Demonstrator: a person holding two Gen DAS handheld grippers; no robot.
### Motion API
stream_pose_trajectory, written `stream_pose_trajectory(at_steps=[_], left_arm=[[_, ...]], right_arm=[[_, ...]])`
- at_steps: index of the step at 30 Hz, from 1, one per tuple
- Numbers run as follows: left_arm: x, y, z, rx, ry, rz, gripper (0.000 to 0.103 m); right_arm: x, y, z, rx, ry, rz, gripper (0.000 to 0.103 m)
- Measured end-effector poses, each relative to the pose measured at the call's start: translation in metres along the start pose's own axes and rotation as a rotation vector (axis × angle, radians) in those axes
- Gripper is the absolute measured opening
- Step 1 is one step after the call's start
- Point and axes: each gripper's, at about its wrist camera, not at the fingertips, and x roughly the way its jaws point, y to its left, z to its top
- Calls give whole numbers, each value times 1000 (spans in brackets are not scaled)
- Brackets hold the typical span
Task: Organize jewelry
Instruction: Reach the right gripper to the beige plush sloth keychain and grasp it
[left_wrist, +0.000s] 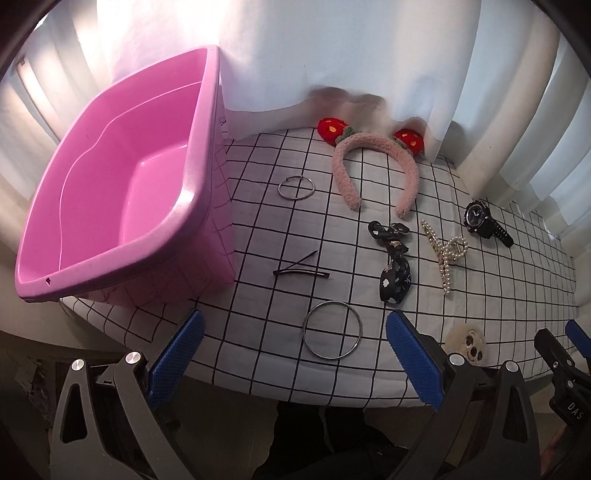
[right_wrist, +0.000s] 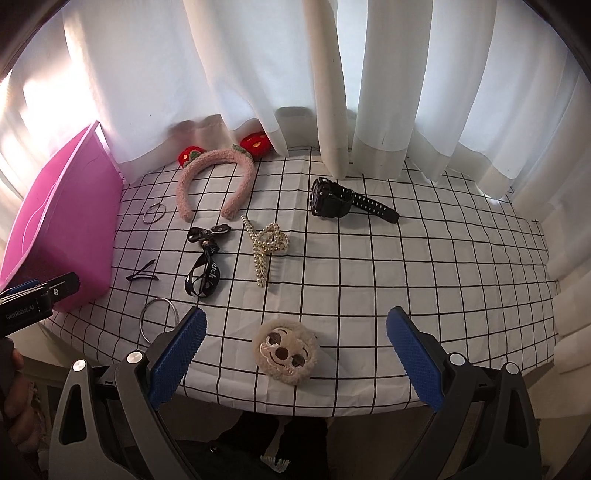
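Note:
A pink tub (left_wrist: 122, 177) stands empty at the left of the checked cloth (left_wrist: 258, 229). On the cloth lie a pink strawberry headband (left_wrist: 373, 162), a small ring (left_wrist: 296, 188), a large metal bangle (left_wrist: 331, 329), black hairpins (left_wrist: 301, 271), a black ribbon clip (left_wrist: 393, 264), a pearl claw clip (left_wrist: 447, 251), a black watch (left_wrist: 485, 223) and a fluffy sloth clip (right_wrist: 286, 352). My left gripper (left_wrist: 293, 356) is open and empty, just before the bangle. My right gripper (right_wrist: 295, 356) is open and empty, with the sloth clip between its fingers' line.
White curtains (right_wrist: 332, 92) hang along the back and right, touching the cloth and covering the headband's top. The table's front edge (right_wrist: 295, 406) is close to both grippers. The left gripper's body (right_wrist: 33, 299) shows at the left of the right wrist view.

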Motion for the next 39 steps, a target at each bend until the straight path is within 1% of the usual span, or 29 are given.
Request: stream_pose_trajectory(at_steps=[4, 8, 14, 17, 22, 28, 32, 35, 37, 39], left_arm=[[32, -5, -24, 30, 48, -25, 97], [65, -12, -43, 38, 85, -51, 97], [108, -23, -56, 22, 139, -72, 97], [118, -24, -60, 6, 140, -73, 97], [130, -28, -64, -4, 144, -60, 97], [136, -36, -63, 14, 108, -21, 97], [138, -40, -55, 5, 76, -13, 98], [141, -42, -50, 3, 38, -12, 98], [141, -42, -51, 9, 7, -12, 98], [140, -42, -54, 15, -21, -11, 98]], right_arm=[[30, -8, -19, -1, 75, 22, 94], [56, -9, -35, -22, 113, 32, 94], [87, -10, -46, -56, 144, 34, 94], [98, -9, -50, -75, 147, 49, 94], [114, -3, -51, -106, 146, 49, 94], [124, -3, -50, -129, 140, 33, 94], [130, -6, -51, -122, 144, 31, 94], [134, -7, -53, -122, 150, 29, 94], [138, -7, -53, -127, 162, 19, 94], [139, -6, -55, -145, 155, -1, 94]])
